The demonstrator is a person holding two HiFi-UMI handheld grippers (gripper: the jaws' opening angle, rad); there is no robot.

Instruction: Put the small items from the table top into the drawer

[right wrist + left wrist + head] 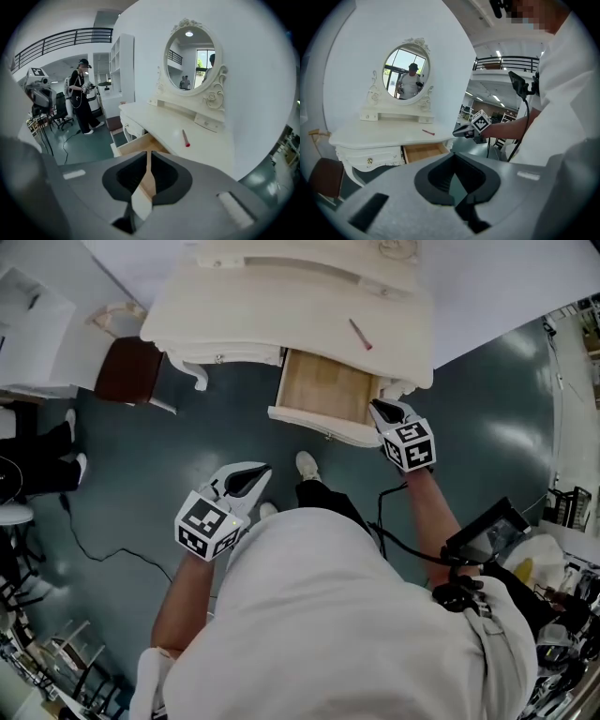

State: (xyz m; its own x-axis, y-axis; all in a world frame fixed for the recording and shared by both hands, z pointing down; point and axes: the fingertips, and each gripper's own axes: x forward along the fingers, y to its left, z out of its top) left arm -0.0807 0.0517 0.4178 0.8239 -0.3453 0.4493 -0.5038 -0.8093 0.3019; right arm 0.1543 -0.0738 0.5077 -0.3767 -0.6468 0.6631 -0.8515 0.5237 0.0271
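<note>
A thin red stick-like item (360, 334) lies on the white dressing table (281, 296), right of centre; it also shows in the left gripper view (428, 132) and the right gripper view (185, 138). Below the top, the wooden drawer (323, 395) stands pulled out, and what shows of its inside looks bare. My right gripper (389, 413) hangs at the drawer's right front corner, shut with nothing in it. My left gripper (246, 479) is held low over the floor, well short of the table, also shut and holding nothing. The left gripper (454, 153) points toward the drawer (424, 152).
A brown stool (127, 371) stands at the table's left end. An oval mirror (190, 58) rises at the table's back. A black cable (103, 554) trails on the green floor. Another person (83, 96) stands far off to the left.
</note>
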